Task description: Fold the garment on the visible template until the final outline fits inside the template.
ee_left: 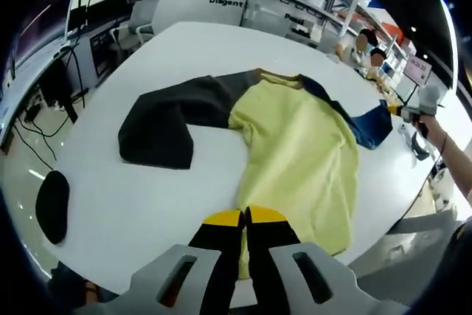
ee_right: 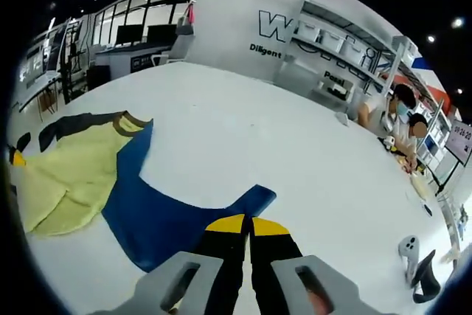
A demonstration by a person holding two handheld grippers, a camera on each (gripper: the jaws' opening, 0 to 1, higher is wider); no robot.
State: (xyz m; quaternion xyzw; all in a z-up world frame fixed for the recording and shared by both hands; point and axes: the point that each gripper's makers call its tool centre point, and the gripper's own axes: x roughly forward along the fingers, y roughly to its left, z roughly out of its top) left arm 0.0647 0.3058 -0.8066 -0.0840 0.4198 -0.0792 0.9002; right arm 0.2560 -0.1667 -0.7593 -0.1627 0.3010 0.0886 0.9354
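Note:
A garment with a yellow body (ee_left: 299,153), a dark grey sleeve (ee_left: 166,127) and a blue sleeve (ee_left: 365,127) lies spread on the white table (ee_left: 147,204). My left gripper (ee_left: 245,215) is at the lower left corner of the yellow hem, jaws pressed together on the fabric. At the end of the blue sleeve (ee_right: 169,215), my right gripper (ee_right: 248,220) has its jaws together on the cuff. A hand holds that right gripper (ee_left: 409,108) at the table's right edge in the left gripper view. The left gripper (ee_right: 15,156) appears at the left edge of the right gripper view.
A black oval object (ee_left: 51,204) lies near the table's left edge. Small grey and black devices (ee_right: 414,263) rest on the table near the right side. People (ee_right: 405,119) sit at the far end. Shelving and a white wall stand behind; office chairs (ee_left: 140,23) are off the far left.

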